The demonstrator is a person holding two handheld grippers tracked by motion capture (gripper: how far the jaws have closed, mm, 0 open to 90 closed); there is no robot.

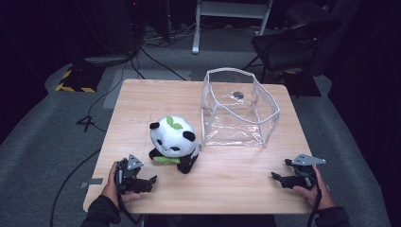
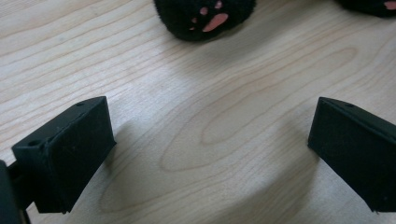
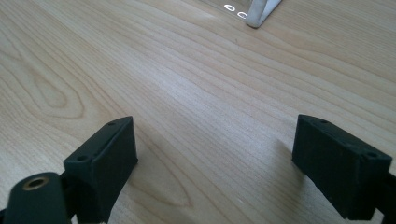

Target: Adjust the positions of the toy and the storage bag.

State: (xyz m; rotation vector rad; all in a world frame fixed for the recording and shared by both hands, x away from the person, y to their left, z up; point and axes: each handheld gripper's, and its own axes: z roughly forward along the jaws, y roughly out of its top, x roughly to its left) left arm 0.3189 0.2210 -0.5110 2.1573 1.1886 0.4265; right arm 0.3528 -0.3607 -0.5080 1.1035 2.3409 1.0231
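The panda plush (image 1: 173,143) is seated upright near the middle of the table (image 1: 236,182), its face turned toward the person's side. A green leaf is seen on its white head, and a green piece is held across its lap. Just beside the panda plush, on the far right of it, a clear plastic bag (image 1: 239,108) with white edging is stood open, close to its ear but whether touching cannot be told. The left hand-held gripper (image 1: 152,180) is held low over the table just in front of the panda plush and to its left, with its jaws spread wide and nothing between them; a black paw with pink pads (image 2: 205,18) is seen just ahead of it. The right hand-held gripper (image 1: 275,176) is held well apart from the panda plush, at its near right, likewise released over bare wood.
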